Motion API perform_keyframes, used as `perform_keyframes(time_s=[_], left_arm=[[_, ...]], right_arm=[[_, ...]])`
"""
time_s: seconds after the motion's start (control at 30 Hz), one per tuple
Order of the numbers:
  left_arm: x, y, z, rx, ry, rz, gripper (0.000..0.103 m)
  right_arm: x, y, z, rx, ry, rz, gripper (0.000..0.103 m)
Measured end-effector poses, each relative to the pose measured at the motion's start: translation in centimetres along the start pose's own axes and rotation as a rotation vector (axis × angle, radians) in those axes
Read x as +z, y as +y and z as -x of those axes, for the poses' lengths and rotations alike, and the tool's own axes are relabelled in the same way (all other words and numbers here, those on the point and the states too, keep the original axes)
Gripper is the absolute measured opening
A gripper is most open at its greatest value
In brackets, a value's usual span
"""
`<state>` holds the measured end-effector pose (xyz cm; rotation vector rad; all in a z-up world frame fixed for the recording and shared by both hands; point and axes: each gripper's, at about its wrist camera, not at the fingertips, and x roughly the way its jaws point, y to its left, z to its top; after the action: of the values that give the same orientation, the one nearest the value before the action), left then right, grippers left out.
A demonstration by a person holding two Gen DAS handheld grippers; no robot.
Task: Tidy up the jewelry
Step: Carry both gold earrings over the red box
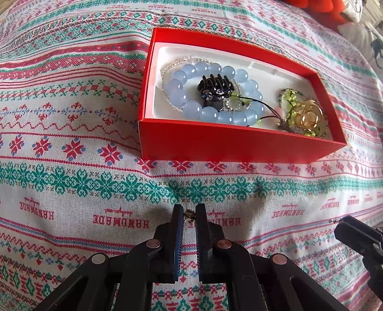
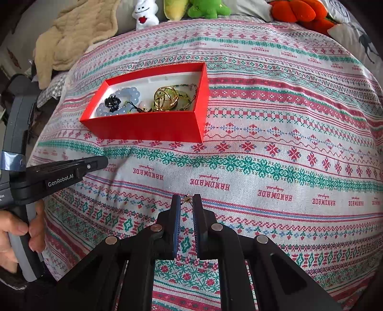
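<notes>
A red box [image 1: 215, 146] [image 2: 148, 125] stands on the patterned cloth ahead of both grippers. It holds a blue bead bracelet [image 1: 189, 95] [image 2: 129, 92], a black hair claw [image 1: 215, 83] [image 2: 112, 101], a gold wire ornament [image 1: 308, 114] [image 2: 165, 98] and green beads. My left gripper [image 1: 189, 213] is nearly shut on a small metal piece [image 1: 189, 214], low over the cloth in front of the box. My right gripper [image 2: 186, 199] pinches a similar small metal piece [image 2: 186, 198]. What the pieces are is too small to tell.
The patterned cloth [image 2: 287, 143] covers a bed-like surface. A beige blanket [image 2: 71, 36] and plush toys [image 2: 208, 8] lie at the far edge. The right gripper's tip shows at the right of the left wrist view [image 1: 354, 232]; the left gripper shows in the right wrist view [image 2: 71, 169].
</notes>
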<state>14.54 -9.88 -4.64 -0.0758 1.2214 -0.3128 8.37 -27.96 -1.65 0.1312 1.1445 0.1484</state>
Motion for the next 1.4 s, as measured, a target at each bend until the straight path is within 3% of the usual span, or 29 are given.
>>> perform_keyframes(time_s=[0.43,0.73,0.93,1.3,1.4], left_arm=[[0.0,1.0,5.4,-0.12,-0.084,-0.003,0.004],[3.3,-0.6,7.6,-0.181,-0.162,-0.011,0.004],[6.1,-2.0,5.6,-0.209,-0.159,0.005,0.004],[8.8,-3.3,0.7,-0.214,-0.14,0.03,0.005],[8.9,-3.5,0.4,-0.214,-0.134,0.037,0.013]], right_arm=[[2.2,1.3,2.1,0.039,-0.058,-0.025,0.01],[5.6,1.7,3.7,0.07,-0.136,-0.086,0.01],[7.7,1.3,3.5,0.079,-0.156,-0.119,0.01],[9.4,-1.4,1.0,0.074,-0.11,-0.177,0.011],[9.5,-1.8,0.7,0.079,-0.101,-0.174,0.011]])
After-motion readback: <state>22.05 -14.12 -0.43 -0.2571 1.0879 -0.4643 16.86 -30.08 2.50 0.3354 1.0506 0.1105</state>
